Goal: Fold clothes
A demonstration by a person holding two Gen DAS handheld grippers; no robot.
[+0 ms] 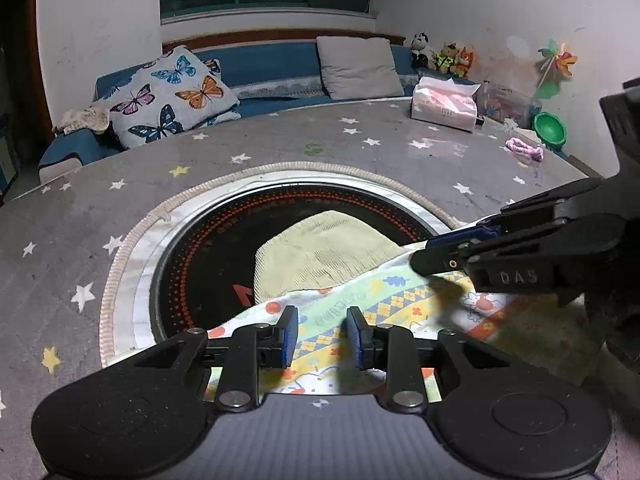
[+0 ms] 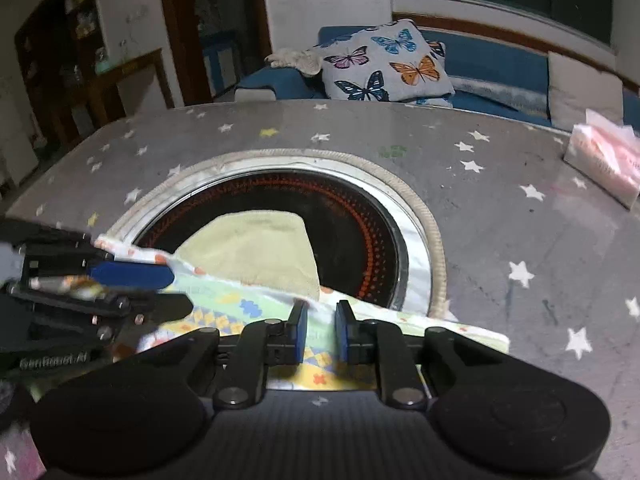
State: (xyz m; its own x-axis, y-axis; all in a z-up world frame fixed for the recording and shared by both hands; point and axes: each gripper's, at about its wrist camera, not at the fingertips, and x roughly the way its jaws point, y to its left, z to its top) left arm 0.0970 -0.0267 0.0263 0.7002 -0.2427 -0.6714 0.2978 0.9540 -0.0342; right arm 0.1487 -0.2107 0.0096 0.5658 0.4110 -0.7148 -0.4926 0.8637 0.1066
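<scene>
Left wrist view, step in hand: judged a fold in progress. The patterned cloth (image 1: 360, 312) lies low centre, its pale terry underside (image 1: 324, 252) turned up over the black round cooktop (image 1: 208, 264). To do it well, both grippers should take the same edge, carry it level and lay it square so no crease sets askew.
Left wrist view, left gripper (image 1: 322, 334): bottom centre, pointing forward along the cloth, jaws parted with a strip of cloth visible in the gap. Whether the pads touch the fabric, I cannot tell.
Left wrist view, right gripper (image 1: 436, 254): reaches in from the right edge, tilted down onto the cloth's far edge. Seen side-on, so its opening cannot be told here.
Right wrist view, cloth (image 2: 248, 308): lower centre, draped over the cooktop's (image 2: 352, 240) near rim onto the star-printed table cover (image 2: 500, 208).
Right wrist view, right gripper (image 2: 321, 334): bottom centre, jaws narrowly apart above the fabric, gripping nothing that shows.
Right wrist view, left gripper (image 2: 160, 280): enters from the left edge, blurred, fingertips at the cloth's left corner.
</scene>
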